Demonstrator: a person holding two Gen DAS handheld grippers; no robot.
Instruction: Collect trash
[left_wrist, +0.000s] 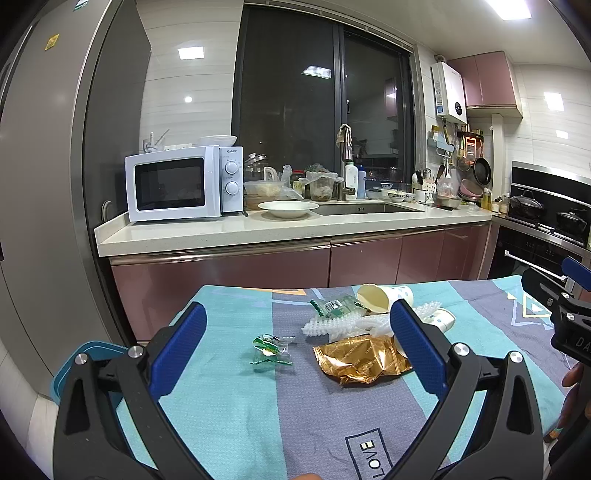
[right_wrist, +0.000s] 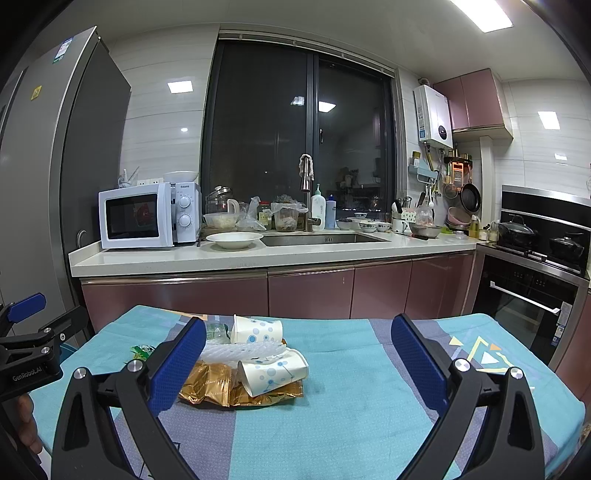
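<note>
We hold our left gripper (left_wrist: 298, 347) spread wide above the tablecloth (left_wrist: 229, 406), and our right gripper (right_wrist: 298, 363) equally wide, nothing pinched. Between the left fingers lie a green wrapper (left_wrist: 271, 350) and a gold bag (left_wrist: 360, 358); behind them white foam netting (left_wrist: 332, 323) and two paper cups (right_wrist: 273, 371). Beyond stand counter (left_wrist: 221, 230), microwave (left_wrist: 177, 182) and sink (left_wrist: 365, 208).

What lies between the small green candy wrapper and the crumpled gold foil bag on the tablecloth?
Nothing: in the left wrist view, only bare tablecloth separates the green candy wrapper from the gold foil bag.
</note>
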